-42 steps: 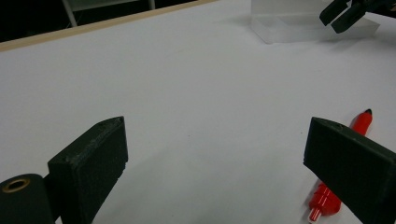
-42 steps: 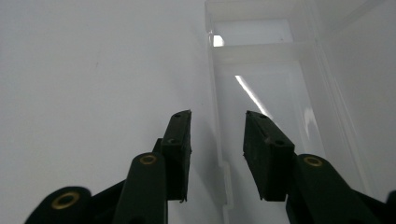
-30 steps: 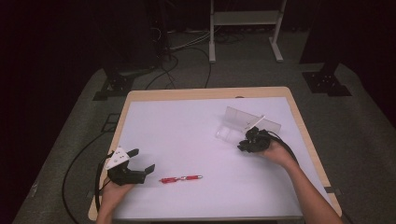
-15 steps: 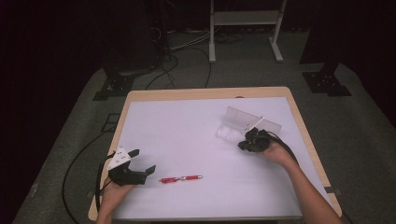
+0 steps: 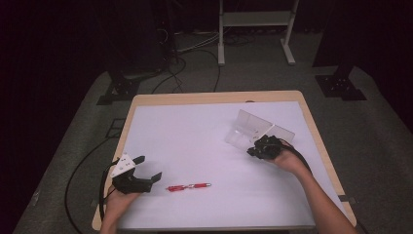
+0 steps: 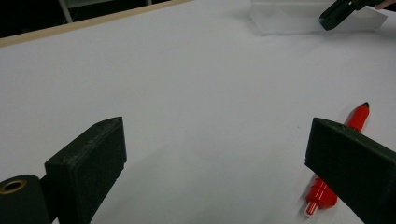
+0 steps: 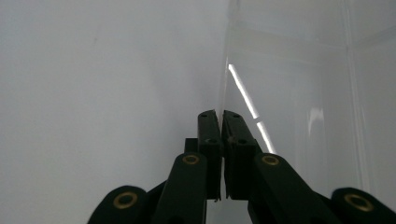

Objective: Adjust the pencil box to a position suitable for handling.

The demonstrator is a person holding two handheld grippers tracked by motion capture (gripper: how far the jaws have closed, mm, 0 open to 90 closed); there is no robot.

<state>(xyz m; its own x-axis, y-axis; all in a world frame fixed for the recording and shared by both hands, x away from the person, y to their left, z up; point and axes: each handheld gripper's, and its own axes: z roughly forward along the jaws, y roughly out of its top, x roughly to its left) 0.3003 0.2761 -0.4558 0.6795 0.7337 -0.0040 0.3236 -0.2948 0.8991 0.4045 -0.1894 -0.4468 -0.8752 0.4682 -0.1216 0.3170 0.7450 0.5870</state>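
Stillness marks the last second: neither hand has shifted, so whatever the job is, it has not advanced. The left hand-held gripper (image 5: 141,176) rests at 7 o'clock on the tabletop (image 5: 195,141), jaws wide apart, the red pen (image 5: 188,186) just beside it at 6 o'clock. The right hand-held gripper (image 5: 260,145) sits at 3 o'clock, jaws pressed together against the edge of a clear plastic box (image 5: 253,127); whether they pinch its wall is unclear. Nothing lies between pen and box.
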